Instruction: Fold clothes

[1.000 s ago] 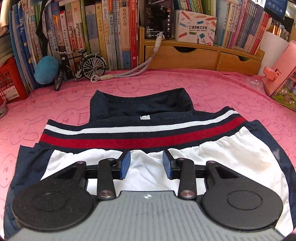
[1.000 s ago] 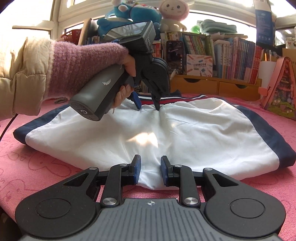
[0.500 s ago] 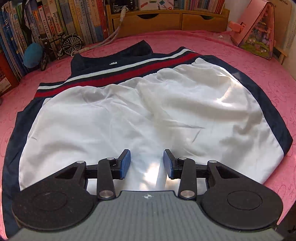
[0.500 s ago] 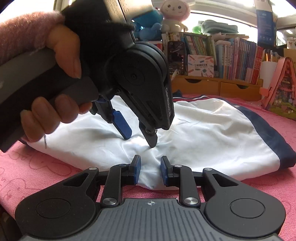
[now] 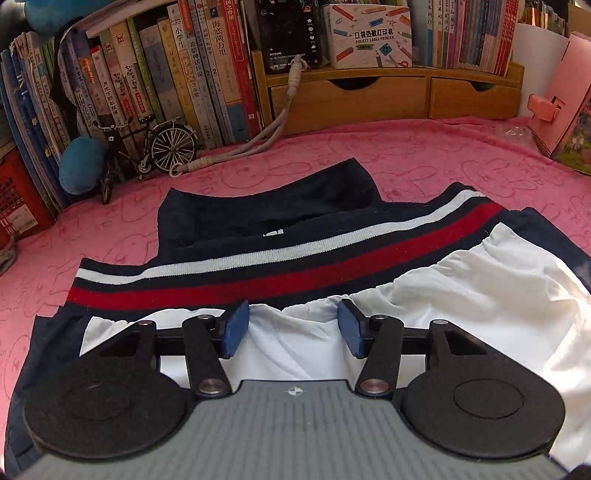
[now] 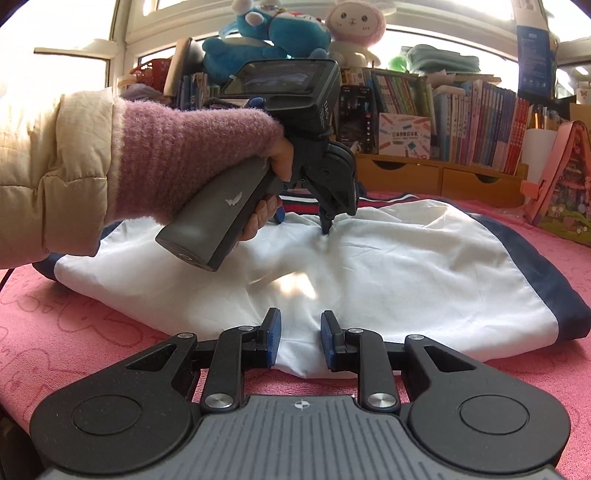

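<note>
Black hand-held gripper (image 6: 298, 338), blue pads; fuzzy pink sleeve (image 6: 184, 166).

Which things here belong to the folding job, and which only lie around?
Job: jacket, left gripper, right gripper.
Lying about: toy bicycle, books, label printer box, pink house box, plush toys.

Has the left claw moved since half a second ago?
Yes. In the right wrist view the left claw has gone from close and high to farther away, toward the wooden drawers, and now presses on the jacket near its striped hem.
</note>
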`<state>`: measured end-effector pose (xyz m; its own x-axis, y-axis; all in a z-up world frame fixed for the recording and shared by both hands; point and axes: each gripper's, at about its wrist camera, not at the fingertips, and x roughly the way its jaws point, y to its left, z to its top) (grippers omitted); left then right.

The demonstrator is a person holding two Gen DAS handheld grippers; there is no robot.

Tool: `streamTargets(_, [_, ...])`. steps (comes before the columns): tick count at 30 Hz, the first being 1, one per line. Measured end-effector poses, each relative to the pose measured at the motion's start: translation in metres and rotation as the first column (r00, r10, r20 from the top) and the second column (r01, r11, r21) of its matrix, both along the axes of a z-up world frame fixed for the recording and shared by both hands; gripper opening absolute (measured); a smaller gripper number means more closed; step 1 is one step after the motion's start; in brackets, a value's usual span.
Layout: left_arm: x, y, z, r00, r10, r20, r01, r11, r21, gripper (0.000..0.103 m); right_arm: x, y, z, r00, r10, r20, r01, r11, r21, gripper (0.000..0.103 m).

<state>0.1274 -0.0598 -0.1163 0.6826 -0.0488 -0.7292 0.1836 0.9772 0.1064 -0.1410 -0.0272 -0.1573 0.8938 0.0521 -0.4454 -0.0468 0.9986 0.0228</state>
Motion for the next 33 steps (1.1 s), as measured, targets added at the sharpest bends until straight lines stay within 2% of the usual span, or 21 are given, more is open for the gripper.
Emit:
streamTargets(3, [-0.014, 0.013, 0.013, 1.0, -0.001, -0.01, 0.0, 0.997, -0.078, 0.048, 0.001, -0.008, 0.004, 1.0, 0.004, -0.021, -0.003, 0.999, 0.044, 0.027])
streamTargets(6, [-0.037, 0.029, 0.021, 0.997, -0.044, -0.058, 0.035, 0.989, -0.145, 0.048, -0.003, -0.017, 0.016, 0.998, -0.04, -0.042, 0.045, 0.994, 0.102, 0.042])
streamTargets(7, [-0.045, 0.033, 0.022, 0.995, -0.06, -0.075, 0.047, 0.987, -0.157, 0.048, -0.005, -0.017, 0.02, 0.998, -0.044, -0.04, 0.048, 0.993, 0.108, 0.043])
streamTargets(10, [-0.072, 0.041, 0.023, 0.989, -0.089, -0.116, 0.072, 0.987, -0.143, 0.048, -0.003, -0.004, 0.024, 0.999, -0.034, -0.036, 0.037, 0.996, 0.086, 0.045])
streamTargets(13, [-0.096, 0.041, 0.023, 0.978, -0.131, -0.164, 0.11, 0.985, -0.131, 0.048, 0.006, 0.004, 0.013, 0.993, -0.04, -0.11, 0.053, 0.992, 0.112, 0.046])
streamTargets(16, [-0.109, 0.03, 0.017, 0.962, -0.179, -0.204, 0.164, 0.982, -0.09, 0.047, 0.007, 0.007, 0.012, 0.992, -0.044, -0.118, 0.057, 0.993, 0.103, 0.045])
streamTargets(18, [-0.103, 0.024, 0.011, 0.965, -0.179, -0.19, 0.167, 0.983, -0.081, 0.044, 0.008, 0.009, 0.012, 0.992, -0.043, -0.121, 0.055, 0.994, 0.093, 0.045])
streamTargets(23, [-0.082, 0.01, 0.0, 0.977, -0.167, -0.133, 0.163, 0.986, -0.043, 0.043, 0.004, 0.011, 0.009, 0.994, -0.033, -0.106, 0.04, 0.997, 0.069, 0.043])
streamTargets(28, [-0.035, 0.007, -0.004, 0.994, -0.083, -0.067, 0.08, 0.996, -0.048, 0.043, 0.0, 0.014, 0.007, 0.995, -0.033, -0.093, 0.038, 0.998, 0.055, 0.043])
streamTargets(33, [0.01, 0.004, -0.002, 0.999, -0.029, -0.018, 0.028, 0.998, -0.049, 0.044, -0.004, 0.013, 0.004, 0.997, -0.019, -0.072, 0.023, 0.998, 0.058, 0.043])
